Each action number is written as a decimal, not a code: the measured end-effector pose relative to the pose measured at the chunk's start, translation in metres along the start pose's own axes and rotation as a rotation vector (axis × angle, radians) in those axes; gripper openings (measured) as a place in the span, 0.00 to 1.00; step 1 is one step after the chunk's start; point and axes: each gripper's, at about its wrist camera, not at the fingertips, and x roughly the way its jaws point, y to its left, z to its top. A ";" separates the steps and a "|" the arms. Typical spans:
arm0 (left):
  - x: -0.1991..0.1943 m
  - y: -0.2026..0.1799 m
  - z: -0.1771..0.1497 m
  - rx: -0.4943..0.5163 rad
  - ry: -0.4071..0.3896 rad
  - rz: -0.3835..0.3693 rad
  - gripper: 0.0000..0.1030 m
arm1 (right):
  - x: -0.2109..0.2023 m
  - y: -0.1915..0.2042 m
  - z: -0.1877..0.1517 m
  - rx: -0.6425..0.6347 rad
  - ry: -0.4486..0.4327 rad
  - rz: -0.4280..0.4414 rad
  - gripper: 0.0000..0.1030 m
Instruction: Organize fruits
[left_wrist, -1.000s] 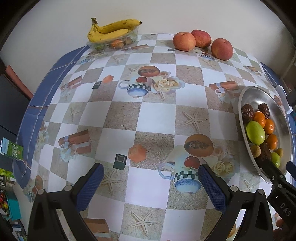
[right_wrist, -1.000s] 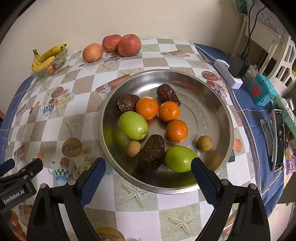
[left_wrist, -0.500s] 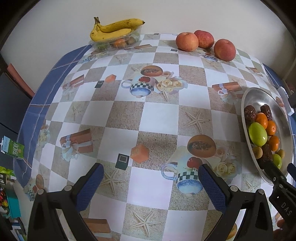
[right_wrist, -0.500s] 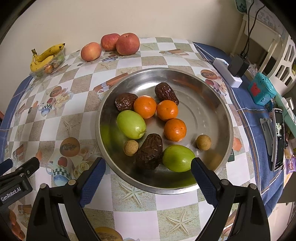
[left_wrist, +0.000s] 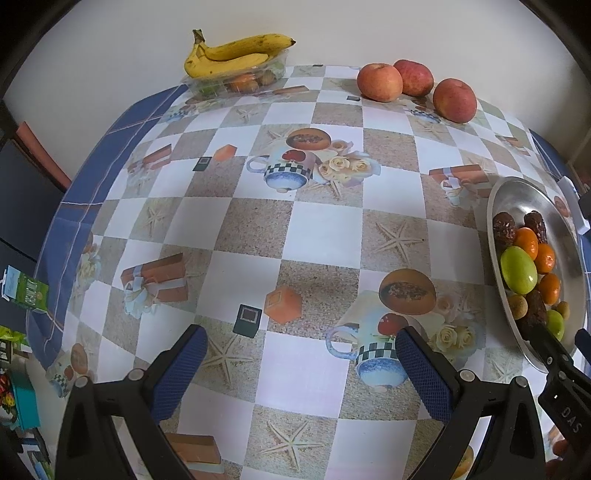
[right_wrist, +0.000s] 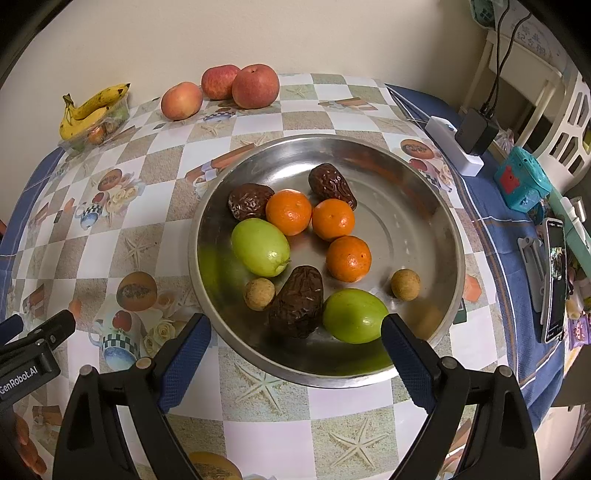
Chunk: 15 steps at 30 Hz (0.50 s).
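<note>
A steel plate (right_wrist: 424, 192) holds three oranges (right_wrist: 289, 211), two green fruits (right_wrist: 260, 246), three dark dates (right_wrist: 297, 302) and two small brown longans (right_wrist: 405, 283). My right gripper (right_wrist: 295, 343) hovers open just in front of the plate's near rim, empty. My left gripper (left_wrist: 301, 354) stands open over the bare tablecloth, left of the plate (left_wrist: 517, 195). Three apples (left_wrist: 380, 82) and bananas (left_wrist: 236, 53) on a clear tray lie at the table's far edge.
A checked tablecloth (left_wrist: 314, 229) covers the table. At the right edge in the right wrist view lie a white power strip with charger (right_wrist: 461, 147), a teal toy (right_wrist: 521, 179) and a phone (right_wrist: 554, 277). A green carton (left_wrist: 26, 291) sits off the left edge.
Both cameras have crept slightly forward; the table contents sit a little lower and nearer in each view. Nothing was picked up or let go.
</note>
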 end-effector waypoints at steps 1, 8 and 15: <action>0.000 0.000 0.000 -0.001 0.000 0.000 1.00 | 0.000 0.000 0.000 0.001 0.001 0.001 0.91; 0.001 0.001 -0.001 -0.002 0.004 0.007 1.00 | 0.000 0.000 0.000 0.004 0.001 0.001 0.91; 0.000 0.003 -0.001 -0.009 0.002 0.013 1.00 | 0.000 0.000 0.000 0.002 0.001 0.000 0.91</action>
